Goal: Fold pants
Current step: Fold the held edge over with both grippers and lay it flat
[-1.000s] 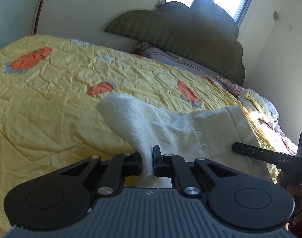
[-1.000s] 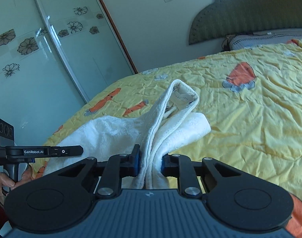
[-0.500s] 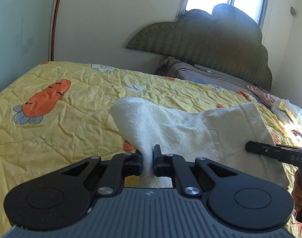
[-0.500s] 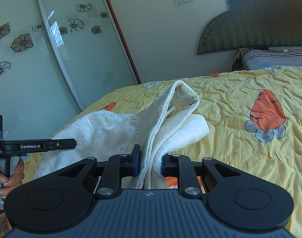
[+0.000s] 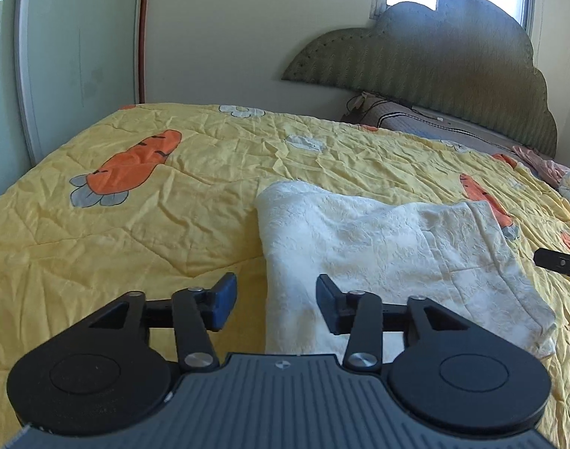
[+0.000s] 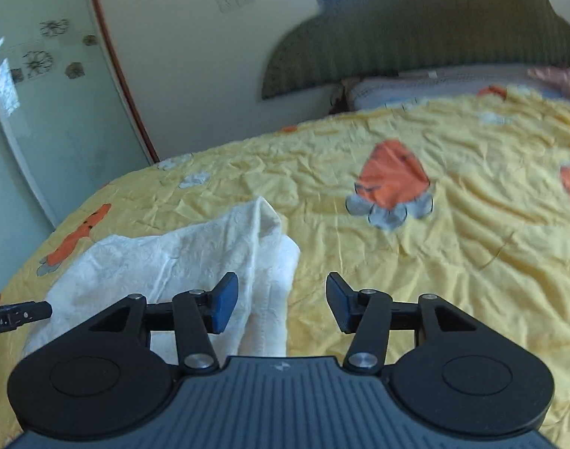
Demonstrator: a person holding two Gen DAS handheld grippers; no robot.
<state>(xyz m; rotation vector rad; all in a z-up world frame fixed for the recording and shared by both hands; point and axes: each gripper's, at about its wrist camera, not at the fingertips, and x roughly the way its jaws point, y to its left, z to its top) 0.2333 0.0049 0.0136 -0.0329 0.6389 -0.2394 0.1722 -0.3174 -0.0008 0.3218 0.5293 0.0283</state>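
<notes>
with both jaws just opening, left gripper (image 5: 273, 301) and right gripper (image 6: 281, 301) stand released, pants (image 5: 378, 247) flat on bed (image 5: 135, 224) between their pads.

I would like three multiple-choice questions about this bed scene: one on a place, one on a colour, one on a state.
1. Where do the white pants lie?
A. on the yellow quilt
B. on the floor
C. on the headboard

2. What colour are the carrots printed on the quilt?
A. blue
B. orange
C. purple

3. How is the left hand-held gripper?
A. shut on the pants
B. shut, empty
C. open

Answers: 1 A, the cloth rests flat on the quilt. 2 B, the print is orange. 3 C, the pads stand apart, having just been opening, with the pants' edge lying loose between.
</notes>
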